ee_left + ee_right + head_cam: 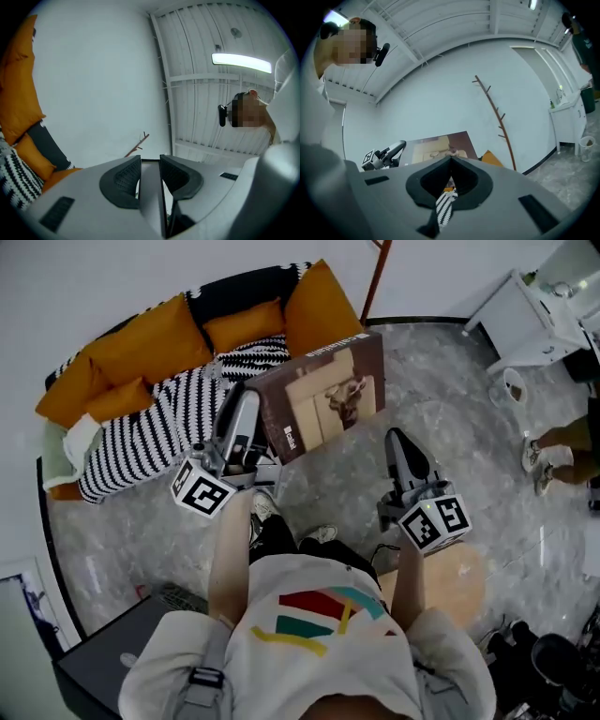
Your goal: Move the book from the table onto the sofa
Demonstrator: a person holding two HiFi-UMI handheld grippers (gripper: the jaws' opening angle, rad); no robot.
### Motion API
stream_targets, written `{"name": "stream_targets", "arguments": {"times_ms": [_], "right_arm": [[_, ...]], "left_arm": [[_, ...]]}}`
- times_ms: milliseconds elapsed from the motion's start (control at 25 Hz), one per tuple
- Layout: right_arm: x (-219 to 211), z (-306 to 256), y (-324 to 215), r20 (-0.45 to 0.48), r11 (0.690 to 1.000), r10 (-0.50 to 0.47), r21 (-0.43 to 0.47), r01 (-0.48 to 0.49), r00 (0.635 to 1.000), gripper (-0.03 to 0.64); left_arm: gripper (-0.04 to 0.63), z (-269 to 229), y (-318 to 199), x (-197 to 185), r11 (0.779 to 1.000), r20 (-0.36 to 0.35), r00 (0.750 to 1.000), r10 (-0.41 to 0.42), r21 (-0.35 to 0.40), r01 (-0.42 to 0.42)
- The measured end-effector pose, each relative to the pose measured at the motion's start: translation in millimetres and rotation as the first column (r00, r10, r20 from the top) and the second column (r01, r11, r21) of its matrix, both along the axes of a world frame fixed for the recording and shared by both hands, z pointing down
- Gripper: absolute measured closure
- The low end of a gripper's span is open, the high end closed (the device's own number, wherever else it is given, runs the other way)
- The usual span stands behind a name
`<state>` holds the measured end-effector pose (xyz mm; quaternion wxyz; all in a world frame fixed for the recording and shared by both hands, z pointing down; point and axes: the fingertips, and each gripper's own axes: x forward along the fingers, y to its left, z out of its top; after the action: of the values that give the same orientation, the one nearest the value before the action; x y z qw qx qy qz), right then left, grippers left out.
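So, starting at the left: the dark sofa with orange cushions and a black-and-white striped throw (234,292) sits against the wall. Next over, the left gripper (249,407) has its fingers (124,180) partly closed and pinching one edge of the big flat brown book with a tan cover picture (328,395). The book hangs tilted in the air by the sofa's right end, above the grey marble-look floor (450,381). It looks stiff, broad and probably heavy for a one-edge pinch, so it could swivel or slip. A hold mid-edge, or a second grip opposite, seems safer. The right gripper (398,439) has its fingers closed together on nothing.
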<state>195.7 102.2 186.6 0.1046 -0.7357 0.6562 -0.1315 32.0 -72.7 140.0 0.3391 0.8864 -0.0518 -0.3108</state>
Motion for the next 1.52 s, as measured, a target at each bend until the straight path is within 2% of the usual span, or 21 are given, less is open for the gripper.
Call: {"name": "stream_targets", "arguments": {"times_ms": [160, 360, 520, 720, 880, 1040, 1160, 1280, 1440, 1520], "right_arm": [[-36, -4, -76, -0.012, 0.995, -0.104, -0.003, 0.104, 0.994, 0.604], [-68, -7, -152, -0.019, 0.985, -0.17, -0.016, 0.17, 0.985, 0.604], [-94, -2, -216, -0.01, 0.975, -0.219, -0.025, 0.219, 0.976, 0.604], [-134, 21, -293, 0.046, 0.951, -0.3, -0.059, 0.302, 0.953, 0.604], [-148, 38, -315, 0.081, 0.923, -0.365, -0.093, 0.372, 0.927, 0.604], [-142, 57, -363, 0.12, 0.897, -0.417, -0.106, 0.429, 0.901, 0.604], [-130, 83, -412, 0.155, 0.865, -0.466, -0.13, 0.485, 0.871, 0.604], [-123, 114, -445, 0.149, 0.84, -0.491, -0.181, 0.511, 0.859, 0.604], [-130, 177, -477, 0.163, 0.779, -0.554, -0.242, 0.578, 0.816, 0.604], [-131, 217, -483, 0.183, 0.76, -0.557, -0.281, 0.586, 0.81, 0.604]], "left_arm": [[0.459, 11, -71, -57, 0.991, -0.001, 0.992, -0.13, -0.018, 0.13], [0.459, 22, -151, -117, 0.968, 0.018, 0.968, -0.25, -0.03, 0.251], [0.459, 23, -208, -157, 0.948, 0.012, 0.949, -0.315, -0.037, 0.315], [0.459, 38, -270, -200, 0.922, 0.05, 0.923, -0.382, -0.051, 0.385], [0.459, 57, -283, -210, 0.901, 0.073, 0.905, -0.42, -0.082, 0.425], [0.459, 82, -309, -197, 0.895, 0.105, 0.903, -0.416, -0.131, 0.427], [0.459, 125, -336, -177, 0.884, 0.204, 0.892, -0.403, -0.167, 0.437], [0.459, 177, -350, -158, 0.893, 0.32, 0.886, -0.337, -0.189, 0.408], [0.459, 267, -372, -147, 0.902, 0.358, 0.905, -0.229, -0.272, 0.336], [0.459, 319, -382, -139, 0.905, 0.377, 0.911, -0.165, -0.309, 0.292]]}}
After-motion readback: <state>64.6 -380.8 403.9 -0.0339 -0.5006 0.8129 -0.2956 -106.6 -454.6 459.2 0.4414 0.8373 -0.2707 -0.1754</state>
